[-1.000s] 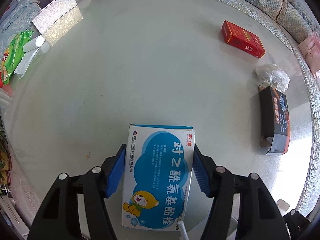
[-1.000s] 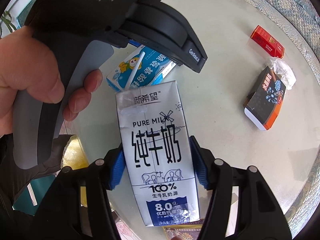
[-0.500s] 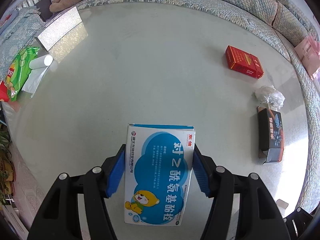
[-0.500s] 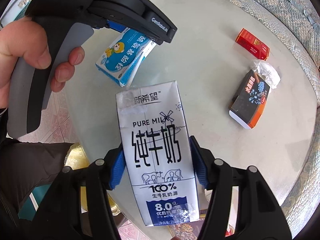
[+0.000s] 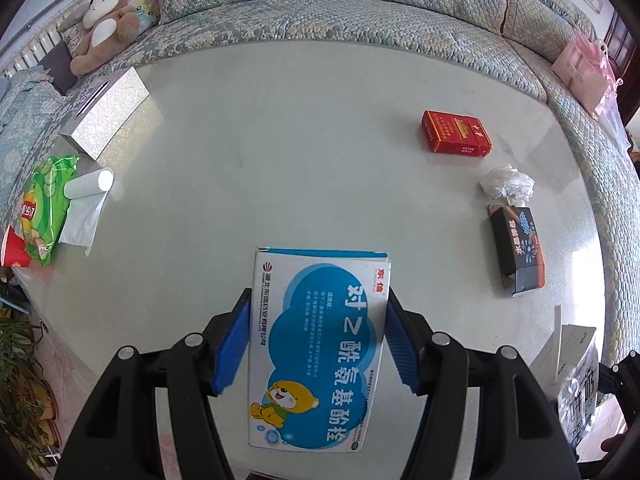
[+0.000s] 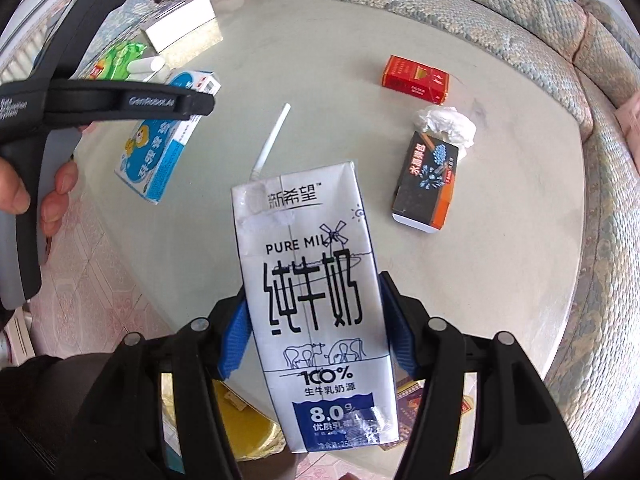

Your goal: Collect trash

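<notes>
From the left wrist, the left gripper (image 5: 318, 344) had its blue fingers (image 5: 234, 344) clamped on the long sides of the blue medicine box (image 5: 318, 348), carrying it clear above the tabletop (image 5: 304, 152), probably for disposal.

From the right wrist, the right gripper (image 6: 312, 336) likewise squeezed the milk carton (image 6: 316, 304) mid-body, straw (image 6: 270, 140) pointing away; the red pack (image 6: 414, 79), crumpled tissue (image 6: 446, 122) and black box (image 6: 426, 188) lay uncollected.

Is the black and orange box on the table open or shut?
Open: the black and orange box lies flat, its near end flap sticking out.

Home living room: sofa (image 5: 360, 12), teddy bear (image 5: 104, 28)
</notes>
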`<move>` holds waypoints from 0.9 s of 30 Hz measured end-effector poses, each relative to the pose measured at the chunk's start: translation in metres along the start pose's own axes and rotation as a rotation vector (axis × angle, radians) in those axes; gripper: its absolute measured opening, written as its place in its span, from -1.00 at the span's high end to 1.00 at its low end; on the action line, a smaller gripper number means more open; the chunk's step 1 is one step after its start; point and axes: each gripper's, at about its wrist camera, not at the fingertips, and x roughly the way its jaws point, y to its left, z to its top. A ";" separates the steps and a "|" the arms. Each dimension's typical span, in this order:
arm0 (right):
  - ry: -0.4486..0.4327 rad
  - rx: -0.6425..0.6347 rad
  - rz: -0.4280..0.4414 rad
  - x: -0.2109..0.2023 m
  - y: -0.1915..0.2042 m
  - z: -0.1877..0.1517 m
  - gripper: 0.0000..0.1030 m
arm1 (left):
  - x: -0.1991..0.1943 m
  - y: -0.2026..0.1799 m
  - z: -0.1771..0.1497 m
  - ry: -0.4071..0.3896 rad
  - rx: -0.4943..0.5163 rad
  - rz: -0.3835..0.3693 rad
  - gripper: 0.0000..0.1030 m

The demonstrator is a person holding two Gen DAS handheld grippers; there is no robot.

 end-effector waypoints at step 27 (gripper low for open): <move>-0.252 0.176 -0.173 -0.007 0.039 -0.056 -0.12 | -0.051 0.010 -0.106 -0.316 0.177 -0.089 -0.18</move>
